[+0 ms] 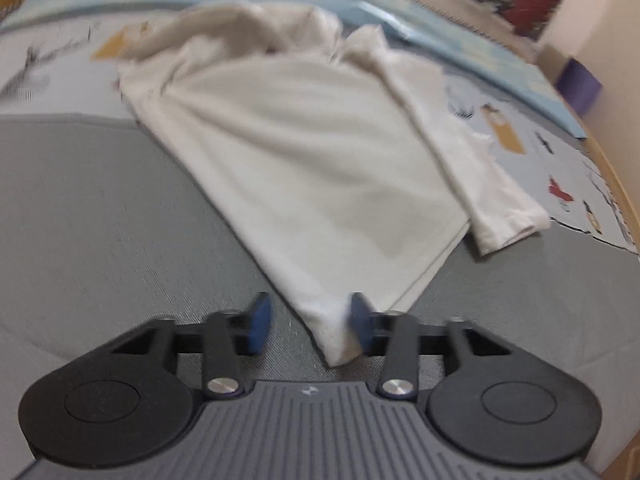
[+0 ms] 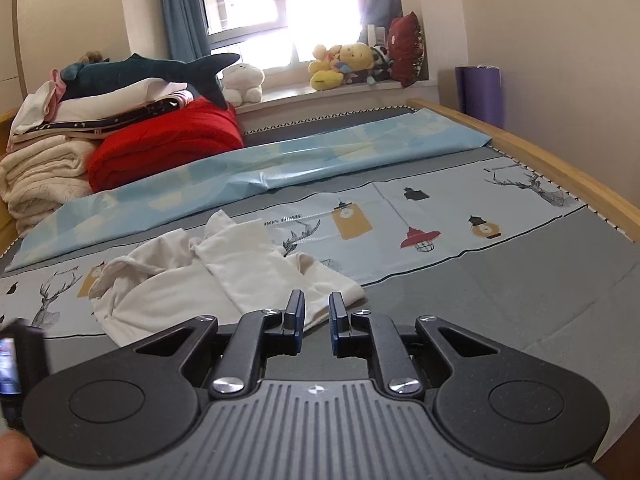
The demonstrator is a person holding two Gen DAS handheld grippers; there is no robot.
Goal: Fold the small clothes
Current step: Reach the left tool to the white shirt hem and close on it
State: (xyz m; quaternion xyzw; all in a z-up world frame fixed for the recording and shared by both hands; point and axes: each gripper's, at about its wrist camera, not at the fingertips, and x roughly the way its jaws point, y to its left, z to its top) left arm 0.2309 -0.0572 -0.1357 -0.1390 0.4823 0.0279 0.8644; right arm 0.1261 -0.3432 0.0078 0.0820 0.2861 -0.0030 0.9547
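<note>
A small cream-white garment (image 1: 304, 152) lies crumpled and partly folded on the grey bed cover. In the left wrist view my left gripper (image 1: 308, 322) is open, its blue pads wide apart, with the garment's near corner (image 1: 336, 340) lying between them against the right pad. In the right wrist view the same garment (image 2: 224, 280) lies just beyond my right gripper (image 2: 316, 316). That gripper is open with a narrow gap, hovering above the garment's near edge and holding nothing.
A printed mat with deer and lanterns (image 2: 440, 208) lies across the bed, and a light blue sheet (image 2: 260, 168) behind it. Stacked blankets and a red quilt (image 2: 160, 148) sit at the back left. The wooden bed rim (image 2: 560, 176) runs along the right.
</note>
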